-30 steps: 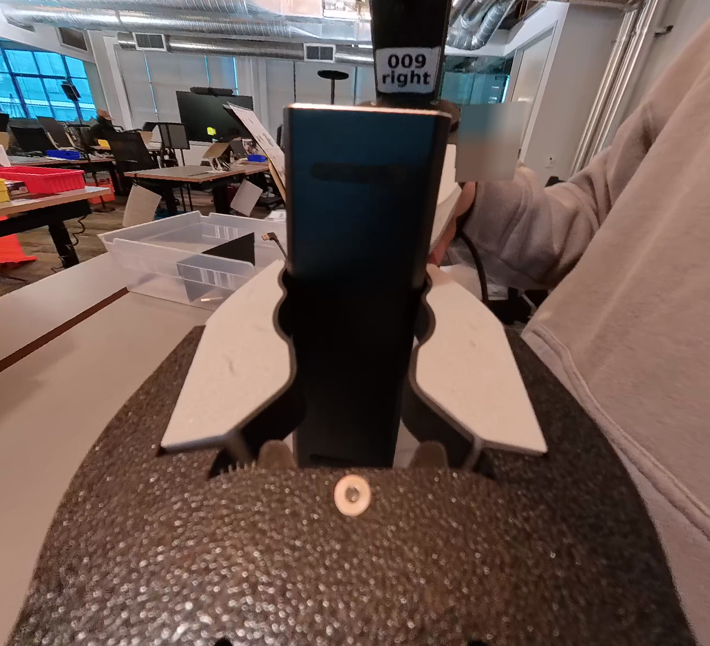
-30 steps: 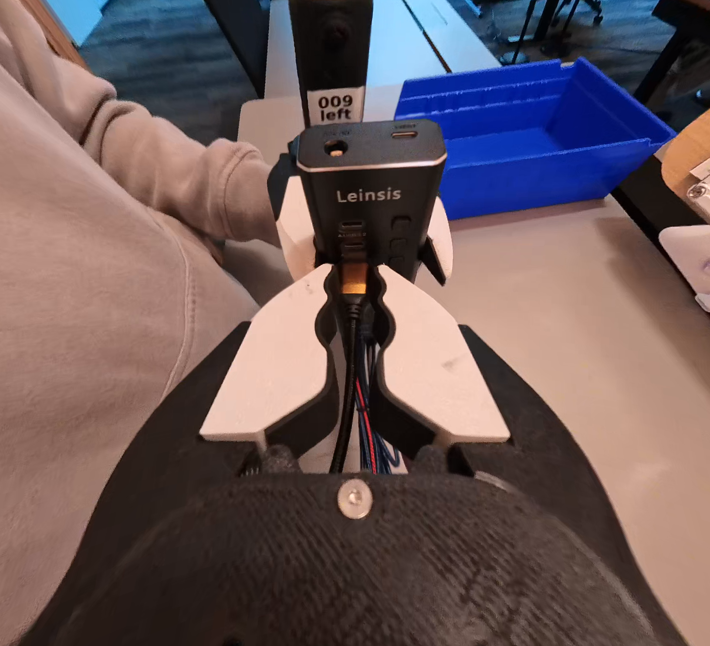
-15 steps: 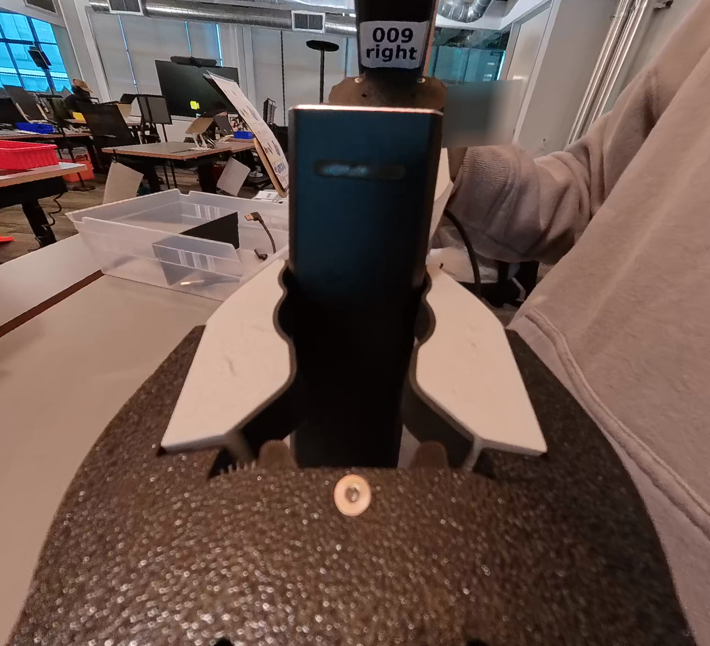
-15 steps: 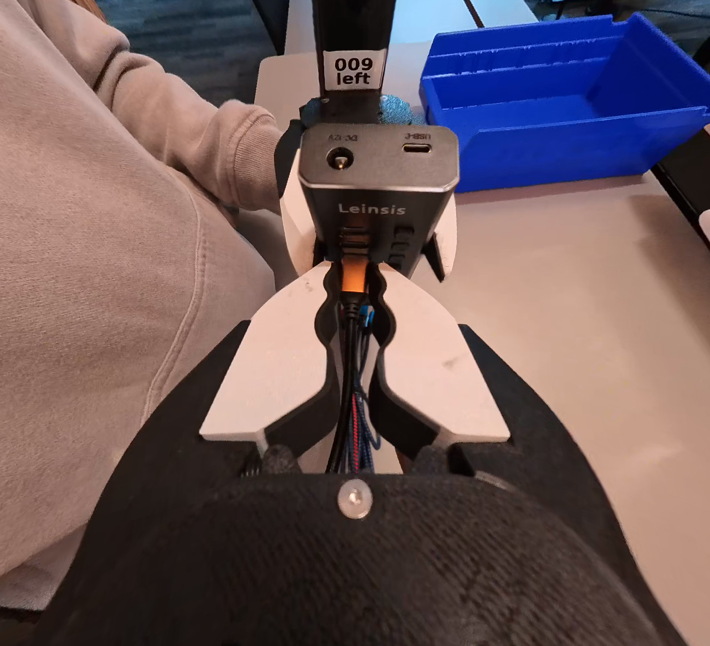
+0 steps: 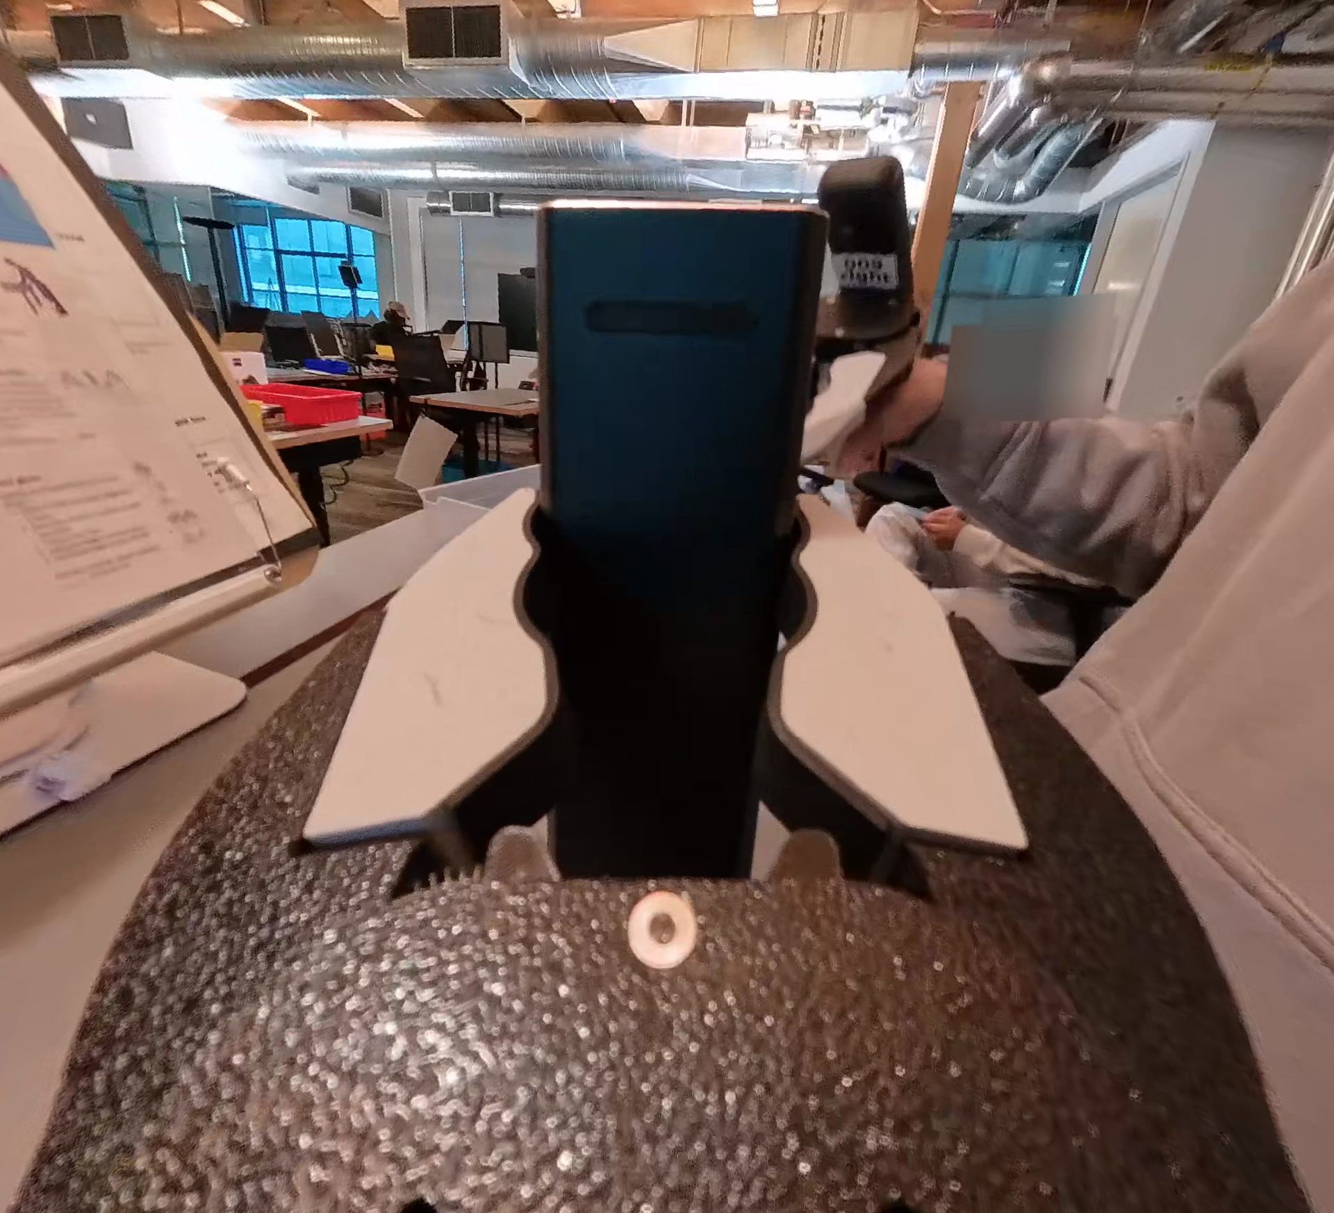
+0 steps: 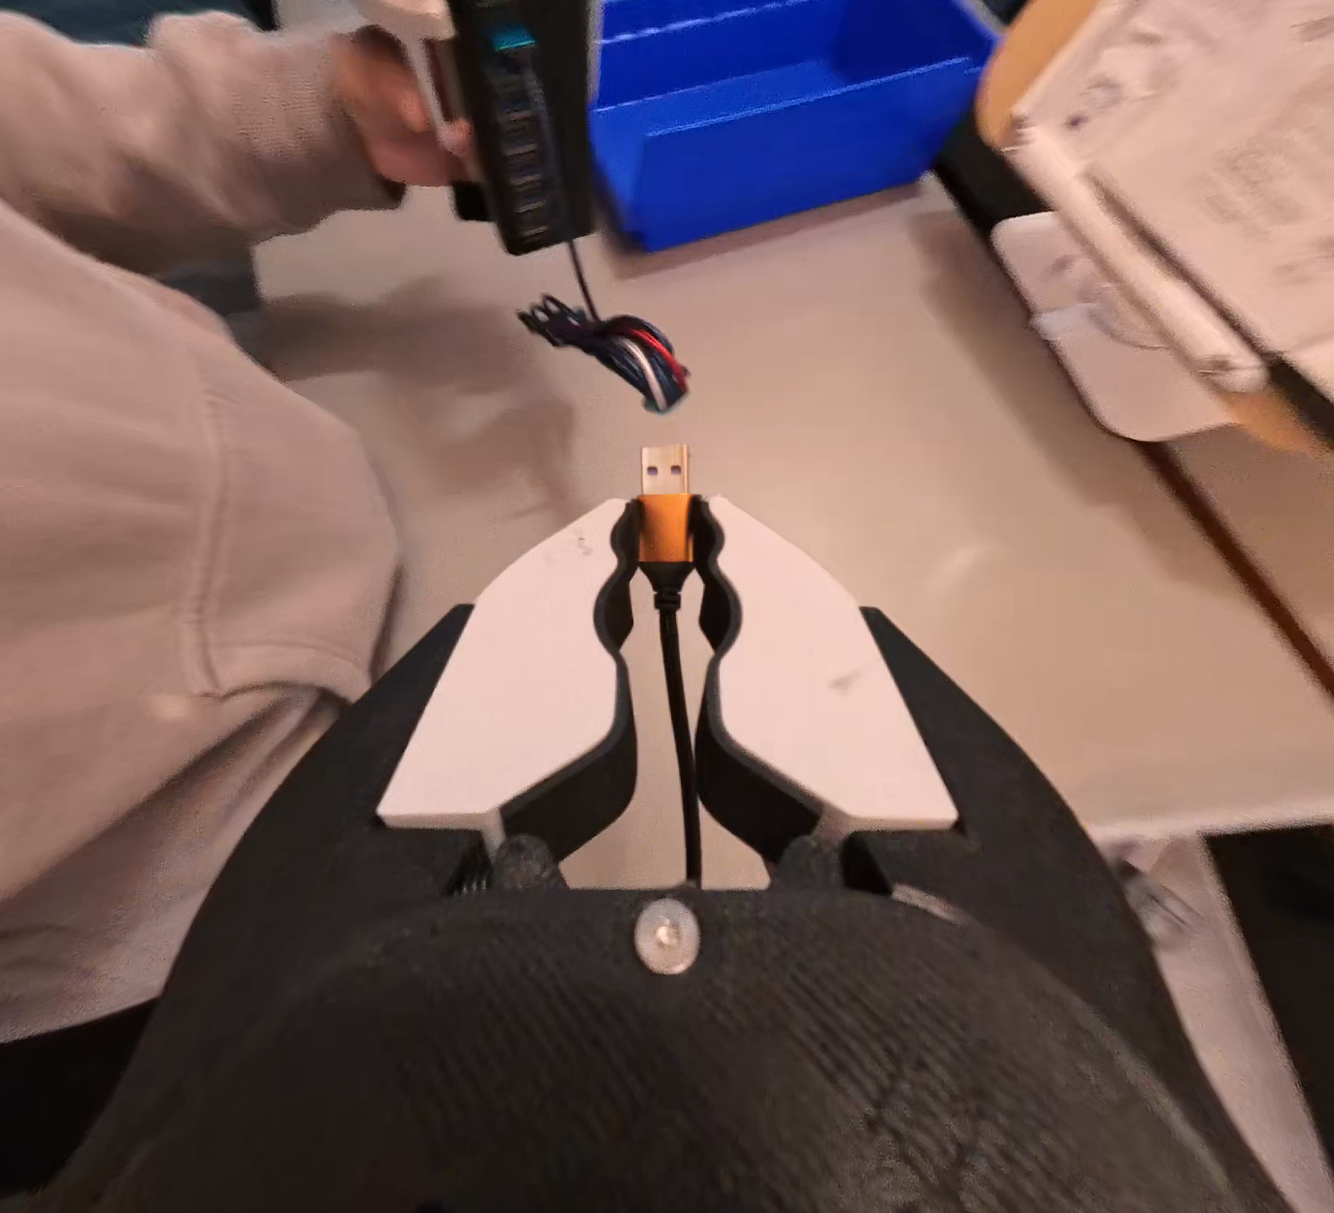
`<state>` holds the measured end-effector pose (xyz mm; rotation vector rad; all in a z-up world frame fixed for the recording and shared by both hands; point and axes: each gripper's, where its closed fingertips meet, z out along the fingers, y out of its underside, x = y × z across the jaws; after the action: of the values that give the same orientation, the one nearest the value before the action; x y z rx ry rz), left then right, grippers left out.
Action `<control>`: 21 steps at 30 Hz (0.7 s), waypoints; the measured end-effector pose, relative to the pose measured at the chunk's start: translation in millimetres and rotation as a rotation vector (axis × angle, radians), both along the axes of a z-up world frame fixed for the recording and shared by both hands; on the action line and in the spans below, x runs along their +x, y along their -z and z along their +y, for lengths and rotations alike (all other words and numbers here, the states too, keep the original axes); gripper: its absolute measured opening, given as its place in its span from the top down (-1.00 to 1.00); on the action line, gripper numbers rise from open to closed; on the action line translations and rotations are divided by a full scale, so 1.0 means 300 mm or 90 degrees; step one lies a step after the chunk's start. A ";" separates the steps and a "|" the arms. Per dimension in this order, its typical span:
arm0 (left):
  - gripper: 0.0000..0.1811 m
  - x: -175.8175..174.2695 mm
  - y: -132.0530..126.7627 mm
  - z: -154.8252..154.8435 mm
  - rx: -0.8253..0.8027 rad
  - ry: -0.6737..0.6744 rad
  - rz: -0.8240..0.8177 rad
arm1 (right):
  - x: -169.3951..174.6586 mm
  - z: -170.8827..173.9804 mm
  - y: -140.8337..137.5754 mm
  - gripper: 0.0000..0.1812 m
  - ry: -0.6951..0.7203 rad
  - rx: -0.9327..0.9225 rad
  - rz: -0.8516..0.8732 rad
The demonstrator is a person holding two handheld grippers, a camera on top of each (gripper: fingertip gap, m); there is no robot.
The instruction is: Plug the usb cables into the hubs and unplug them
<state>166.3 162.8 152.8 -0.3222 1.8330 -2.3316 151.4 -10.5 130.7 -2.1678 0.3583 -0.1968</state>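
Observation:
My left gripper (image 5: 668,514) is shut on a dark USB hub (image 5: 675,384) that stands up between its fingers, plain back face toward the camera. In the right wrist view the same hub (image 6: 516,59) hangs in the air at upper left, held by the left gripper (image 6: 404,9), blurred, with a bundled cable (image 6: 621,352) dangling from its lower end. My right gripper (image 6: 668,511) is shut on the orange shell of a USB cable plug (image 6: 665,525). The metal tip (image 6: 664,469) sticks out bare, apart from the hub. The right gripper also shows behind the hub in the left wrist view (image 5: 859,341).
A blue bin (image 6: 779,74) stands at the far side of the grey table (image 6: 902,456). A paper sheet on a stand (image 6: 1191,117) is at the right edge, also seen at left in the left wrist view (image 5: 108,420). The person's sleeve (image 6: 144,456) fills the left.
The orange plug has come out of the hub. The two grippers have pulled apart, and the hub has swung up and left, away from my right gripper.

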 end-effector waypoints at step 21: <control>0.33 -0.081 0.067 -0.119 0.024 0.090 0.022 | 0.552 -0.839 -0.188 0.84 0.429 0.226 -0.463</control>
<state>142.0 127.0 132.6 -0.2363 1.9743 -2.3922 317.1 -262.2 187.0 -1.4304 0.6227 -1.1613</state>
